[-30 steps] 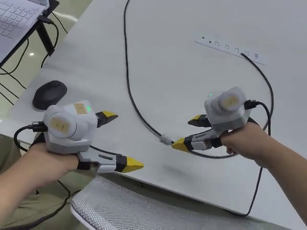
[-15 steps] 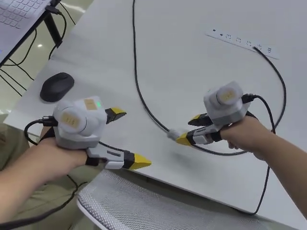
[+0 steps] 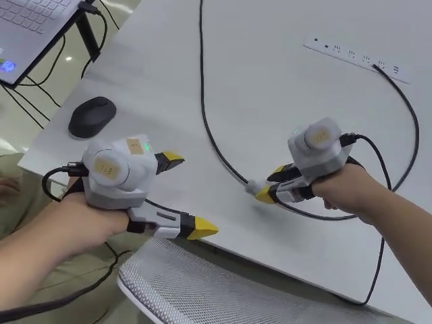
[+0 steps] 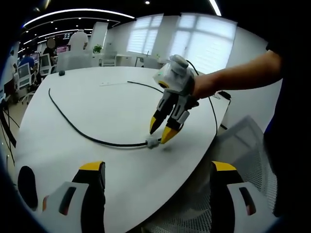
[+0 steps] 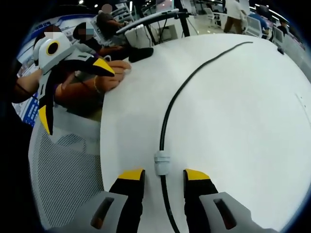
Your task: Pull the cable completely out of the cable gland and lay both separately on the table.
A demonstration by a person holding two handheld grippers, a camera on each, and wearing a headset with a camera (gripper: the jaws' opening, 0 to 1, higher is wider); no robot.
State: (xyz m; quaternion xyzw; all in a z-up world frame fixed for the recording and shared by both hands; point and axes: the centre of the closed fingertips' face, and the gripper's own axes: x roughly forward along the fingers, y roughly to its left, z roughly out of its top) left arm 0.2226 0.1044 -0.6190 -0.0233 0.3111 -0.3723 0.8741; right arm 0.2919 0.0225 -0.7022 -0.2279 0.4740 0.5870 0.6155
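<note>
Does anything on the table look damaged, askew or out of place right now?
Nothing stands out. The black cable lies in a smooth, unkinked curve on the white table, with the cable gland on it, between the open jaws of the right gripper.

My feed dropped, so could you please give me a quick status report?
Left tongs open, near the table edge. Right tongs open, straddling the cable just short of the cable gland. Cable threaded through gland, lying on table. Mouse well aside.

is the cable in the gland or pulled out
In. The cable passes through the white gland and comes out both ends, between the open jaws of the right gripper.
</note>
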